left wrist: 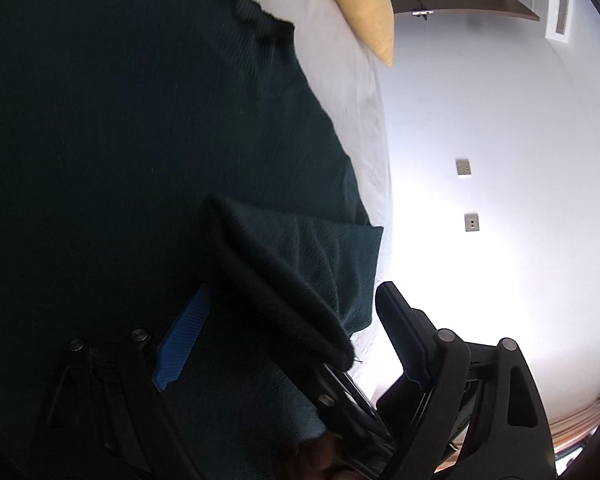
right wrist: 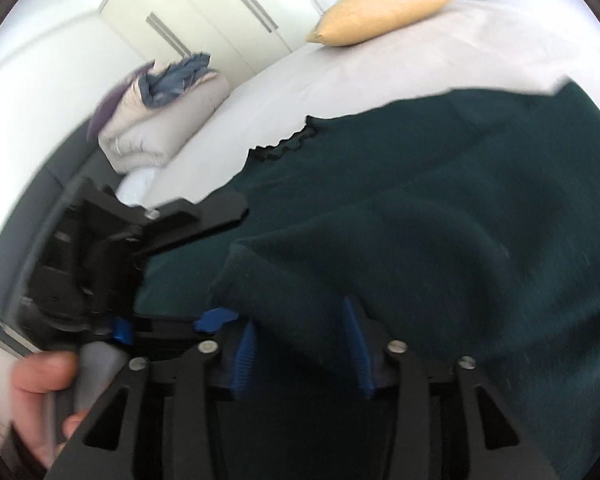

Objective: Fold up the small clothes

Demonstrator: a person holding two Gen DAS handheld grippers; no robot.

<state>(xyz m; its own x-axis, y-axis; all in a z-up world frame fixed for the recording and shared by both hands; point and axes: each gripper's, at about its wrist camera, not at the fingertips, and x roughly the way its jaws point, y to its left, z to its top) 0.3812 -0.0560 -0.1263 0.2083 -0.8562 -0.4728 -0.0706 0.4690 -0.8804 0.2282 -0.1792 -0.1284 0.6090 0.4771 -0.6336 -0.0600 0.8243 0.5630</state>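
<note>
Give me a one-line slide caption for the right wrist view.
Right gripper, jaws apart, over a folded dark green sweater on a white bed.

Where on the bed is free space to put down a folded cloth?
Bare sheet lies between the green garment and the yellow pillow, and between the garment and the bedding pile. Near both hand-held grippers the garment covers everything.

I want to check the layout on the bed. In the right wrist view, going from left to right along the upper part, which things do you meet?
Folded pale bedding with a blue cloth on top → yellow pillow → dark green knitted garment, all on the white bedsheet.
</note>
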